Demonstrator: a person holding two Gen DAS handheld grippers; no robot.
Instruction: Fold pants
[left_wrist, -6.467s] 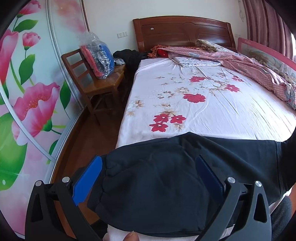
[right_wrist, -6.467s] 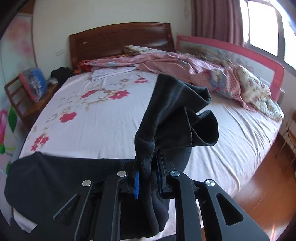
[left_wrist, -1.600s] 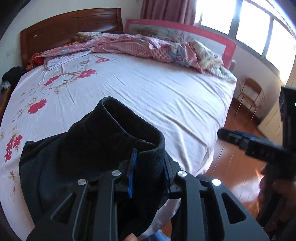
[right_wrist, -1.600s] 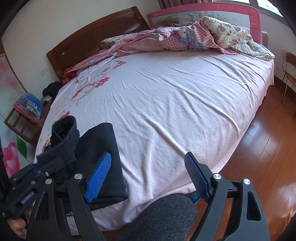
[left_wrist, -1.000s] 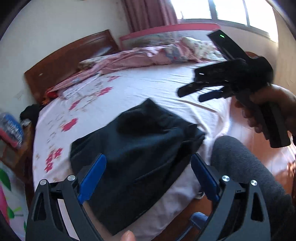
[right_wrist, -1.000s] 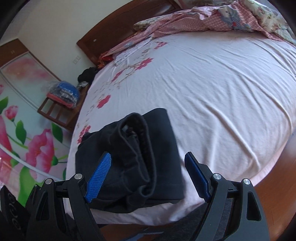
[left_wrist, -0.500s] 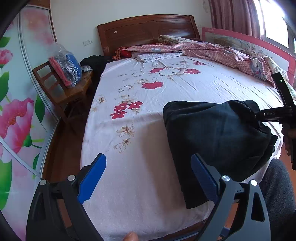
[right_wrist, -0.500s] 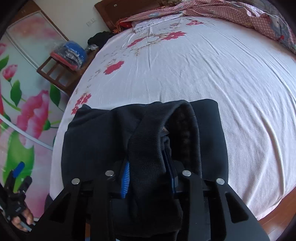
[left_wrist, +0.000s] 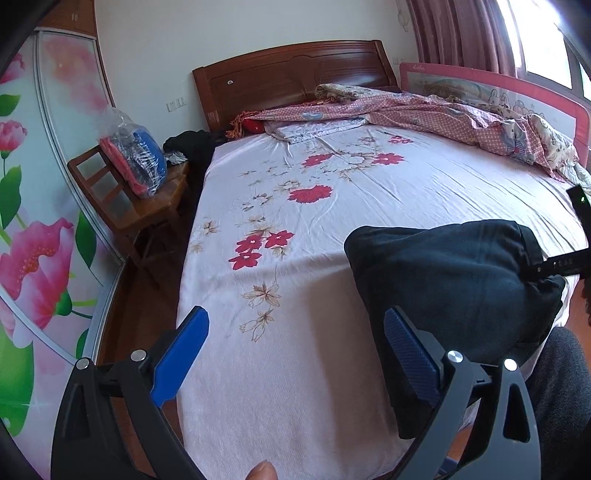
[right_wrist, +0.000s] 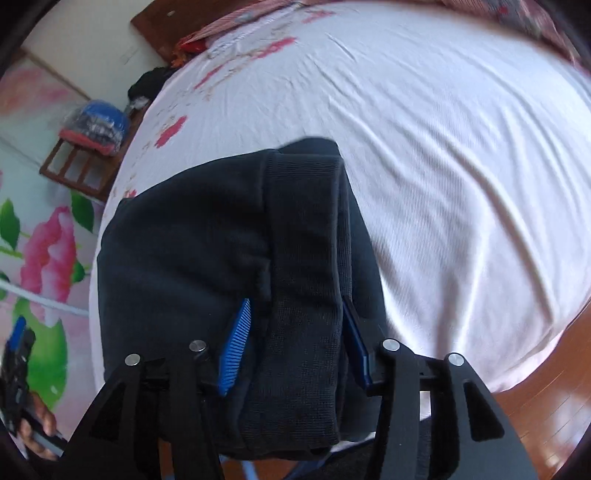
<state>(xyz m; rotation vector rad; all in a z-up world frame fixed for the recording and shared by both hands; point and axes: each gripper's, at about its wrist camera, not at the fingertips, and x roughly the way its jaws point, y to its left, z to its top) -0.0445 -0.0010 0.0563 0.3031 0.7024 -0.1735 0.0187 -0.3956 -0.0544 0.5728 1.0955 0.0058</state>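
Note:
The black pants (left_wrist: 443, 273) lie folded into a thick bundle at the near right corner of the bed. In the right wrist view the pants (right_wrist: 184, 240) fill the middle, ribbed waistband fold uppermost. My right gripper (right_wrist: 295, 306) straddles that fold; its jaws are opening and the blue pads (right_wrist: 236, 350) stand slack beside the cloth. From the left wrist view, the right gripper (left_wrist: 554, 264) pokes into the bundle's right side. My left gripper (left_wrist: 295, 317) hangs open over bare sheet, left of the pants, holding nothing.
The bed sheet (left_wrist: 295, 387) is pale pink with red flowers. A crumpled quilt (left_wrist: 443, 110) lies along the far side by the headboard (left_wrist: 295, 70). A wooden chair (left_wrist: 136, 206) with a bagged bundle stands left. A person's grey-clad knee (left_wrist: 554, 369) is at the bed corner.
My right gripper's jaws have widened from a tight pinch on the waistband fold and it has sunk closer to the pants. The left gripper, which had swung left off the pants, has hardly moved since.

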